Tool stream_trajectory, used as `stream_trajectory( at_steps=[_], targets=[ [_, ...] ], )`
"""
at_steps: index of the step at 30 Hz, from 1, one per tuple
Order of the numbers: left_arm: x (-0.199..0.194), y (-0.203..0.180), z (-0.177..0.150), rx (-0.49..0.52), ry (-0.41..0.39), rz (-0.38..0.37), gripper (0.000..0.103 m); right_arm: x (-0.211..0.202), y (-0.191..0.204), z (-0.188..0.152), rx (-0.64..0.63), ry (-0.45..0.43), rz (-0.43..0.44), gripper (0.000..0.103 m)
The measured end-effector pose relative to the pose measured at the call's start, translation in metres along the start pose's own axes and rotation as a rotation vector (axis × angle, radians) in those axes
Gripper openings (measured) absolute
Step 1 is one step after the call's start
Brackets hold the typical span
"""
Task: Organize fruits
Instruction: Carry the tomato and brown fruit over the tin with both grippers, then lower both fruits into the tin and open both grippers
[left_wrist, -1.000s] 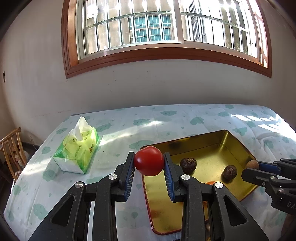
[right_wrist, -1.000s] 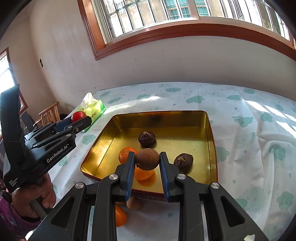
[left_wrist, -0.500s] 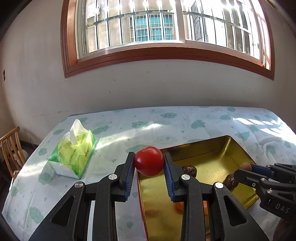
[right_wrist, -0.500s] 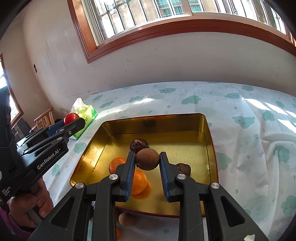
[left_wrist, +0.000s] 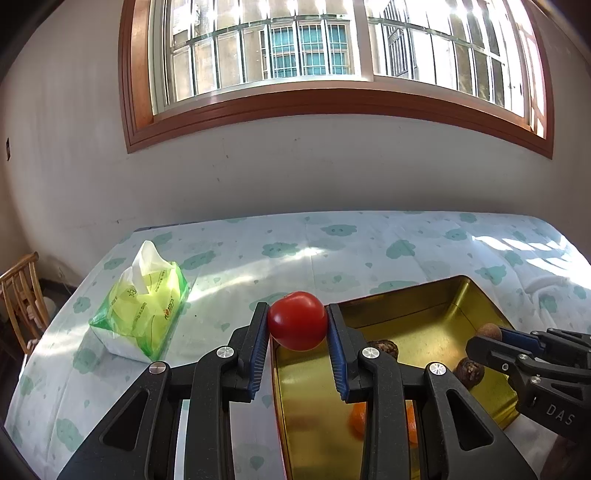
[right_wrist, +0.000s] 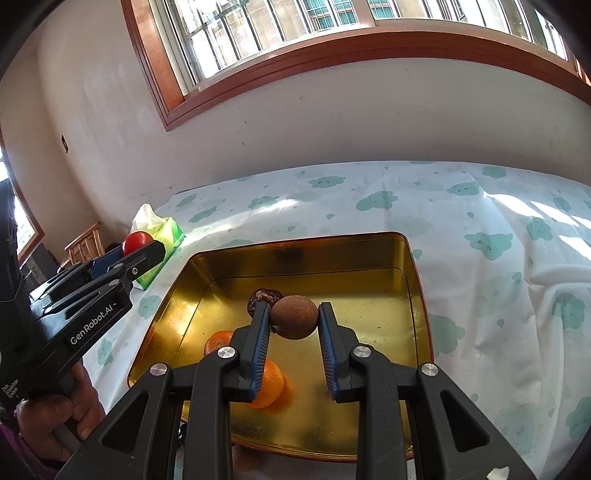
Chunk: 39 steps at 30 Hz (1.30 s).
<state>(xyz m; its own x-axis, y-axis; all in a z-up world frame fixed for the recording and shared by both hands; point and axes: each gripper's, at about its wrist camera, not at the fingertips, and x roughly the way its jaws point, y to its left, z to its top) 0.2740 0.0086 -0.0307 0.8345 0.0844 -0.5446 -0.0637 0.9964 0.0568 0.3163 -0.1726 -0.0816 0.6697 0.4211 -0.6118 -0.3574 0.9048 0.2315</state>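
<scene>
My left gripper (left_wrist: 297, 320) is shut on a red tomato (left_wrist: 297, 320), held above the left rim of the gold tray (left_wrist: 424, 306). My right gripper (right_wrist: 294, 316) is shut on a round brown fruit (right_wrist: 294, 316) over the middle of the gold tray (right_wrist: 369, 258). Inside the tray lie two oranges (right_wrist: 267, 384) (right_wrist: 218, 341) and a dark wrinkled fruit (right_wrist: 264, 296). The left wrist view shows two dark wrinkled fruits (left_wrist: 386, 349) (left_wrist: 468, 371) on the tray floor and the right gripper (left_wrist: 489, 331) at the right edge. In the right wrist view the left gripper (right_wrist: 138, 242) with the tomato stands at the left.
A green tissue pack (left_wrist: 144, 314) sits on the cloud-print cloth (left_wrist: 332, 251) left of the tray. A wooden chair (left_wrist: 22, 295) stands beyond the table's left edge. A small brown fruit (right_wrist: 243, 458) lies on the cloth by the tray's near rim. A hand (right_wrist: 55, 410) grips the left handle.
Both grippers have drifted across the table with their fruit still held. In the left wrist view the tray has slid rightward; in the right wrist view the tray sits lower and closer.
</scene>
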Motion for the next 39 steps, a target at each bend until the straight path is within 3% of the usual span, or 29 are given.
stream_trajectory(
  at_steps=[39],
  targets=[
    [0.033, -0.005, 0.009, 0.001, 0.072, 0.015, 0.031, 0.021, -0.013, 0.009, 0.015, 0.015, 0.0, 0.024]
  ],
)
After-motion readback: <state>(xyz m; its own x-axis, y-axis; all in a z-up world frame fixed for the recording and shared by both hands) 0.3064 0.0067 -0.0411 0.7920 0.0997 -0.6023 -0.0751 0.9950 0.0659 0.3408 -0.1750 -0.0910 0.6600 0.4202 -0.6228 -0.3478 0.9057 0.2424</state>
